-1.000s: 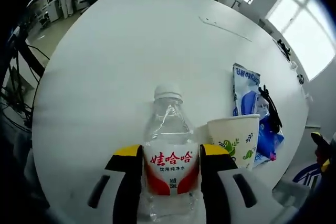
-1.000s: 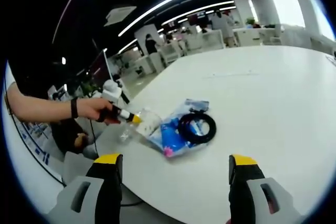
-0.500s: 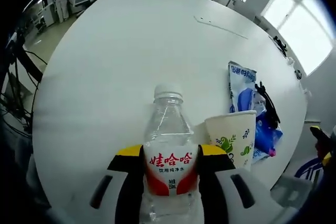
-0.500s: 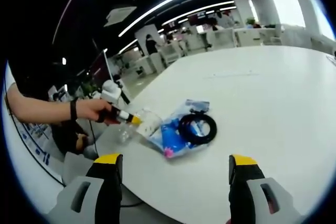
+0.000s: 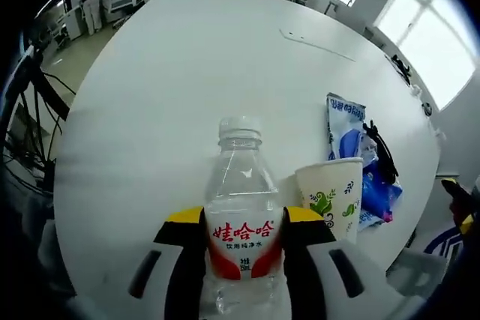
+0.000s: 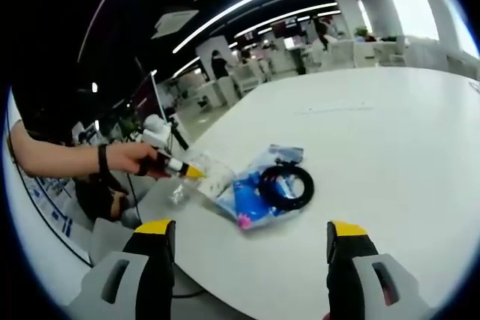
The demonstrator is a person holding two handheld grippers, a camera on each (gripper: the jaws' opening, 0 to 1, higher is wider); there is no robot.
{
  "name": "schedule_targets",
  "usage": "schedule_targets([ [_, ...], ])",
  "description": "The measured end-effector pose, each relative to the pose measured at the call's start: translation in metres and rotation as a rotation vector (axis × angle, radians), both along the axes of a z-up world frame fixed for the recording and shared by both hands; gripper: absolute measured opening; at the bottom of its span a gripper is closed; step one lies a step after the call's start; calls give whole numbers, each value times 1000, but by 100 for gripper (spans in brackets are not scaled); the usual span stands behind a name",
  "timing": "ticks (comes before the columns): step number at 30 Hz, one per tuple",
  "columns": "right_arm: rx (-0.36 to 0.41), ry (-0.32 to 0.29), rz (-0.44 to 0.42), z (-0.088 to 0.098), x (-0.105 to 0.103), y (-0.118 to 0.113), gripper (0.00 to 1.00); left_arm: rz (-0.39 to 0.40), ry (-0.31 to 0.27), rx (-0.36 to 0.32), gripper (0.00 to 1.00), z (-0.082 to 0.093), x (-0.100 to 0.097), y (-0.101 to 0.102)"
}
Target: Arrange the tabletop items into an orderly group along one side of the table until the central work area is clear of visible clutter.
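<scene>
In the left gripper view, the left gripper (image 5: 244, 249) was clamped on a clear water bottle (image 5: 241, 215), its yellow-tipped jaws pressed against the red-and-white label at the lower centre of the frame. The bottle stood upright near the table's (image 5: 165, 88) close edge, with a paper cup (image 5: 332, 198) just beside it to the right and a blue packet (image 5: 352, 148) with a black cable (image 5: 380, 154) lying on it further right.

The bottle looked full and capped, so it was probably fairly heavy for its size and stiff enough at the label band to take a firm squeeze; the smooth plastic might slip if held loosely, and the waist where the jaws sat seemed the sensible place to hold it. The paper cup, by contrast, would likely be light and easy to crush or tip.

In the right gripper view, the right gripper (image 6: 251, 260) hung with jaws wide apart and nothing between them, at the bottom of the frame. The person's hand (image 6: 139, 159) and the left gripper's yellow tip appeared at centre left, beside the packet and coiled cable.

Compared with a second ago, the bottle, cup and packet kept almost the same places; only the framing shifted slightly, and the grip on the bottle was unchanged.
</scene>
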State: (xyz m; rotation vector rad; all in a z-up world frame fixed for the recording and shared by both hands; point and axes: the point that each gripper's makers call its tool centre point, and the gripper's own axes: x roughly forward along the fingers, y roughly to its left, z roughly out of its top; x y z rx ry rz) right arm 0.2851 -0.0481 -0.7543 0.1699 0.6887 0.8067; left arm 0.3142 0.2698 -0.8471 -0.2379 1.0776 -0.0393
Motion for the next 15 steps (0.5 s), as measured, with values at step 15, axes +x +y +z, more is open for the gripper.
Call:
schedule_targets([
  [15, 9, -9, 16, 1, 0, 5, 85, 26, -65, 10, 37, 17, -5, 9],
])
